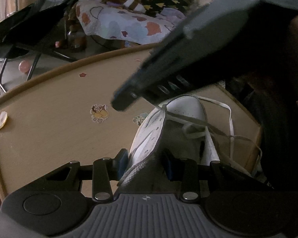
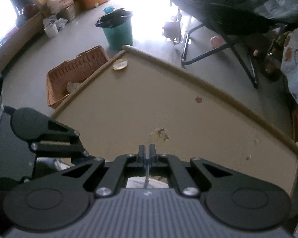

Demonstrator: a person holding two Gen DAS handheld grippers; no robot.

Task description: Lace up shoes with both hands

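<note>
Closest to your left-hand camera, your left tool [image 1: 144, 163] is clamped on the collar of the white shoe [image 1: 180, 115], its blue pads pressing the padded heel edge from both sides. The shoe sits on the tan worktop [image 1: 49, 138], toe pointing away from you, its tongue exposed and the white lace [image 1: 194, 122] running loosely across the eyelets, with one length looping out over the shoe's far side. Your right tool [image 1: 121, 104] reaches in from the upper right, its dark tip hovering just above the shoe's toe; that view is too blurred to show the jaws. In your right-hand camera, the right tool [image 2: 147, 153] has its jaws drawn together, and a thin pale strand, seemingly the lace [image 2: 147, 175], runs straight down from between them toward the shoe, a sliver of which shows below the fingers. Cartoon stickers [image 1: 99, 114] lie on the worktop beyond the shoe, and a round yellowish disc [image 2: 119, 64] rests near its far corner.
</note>
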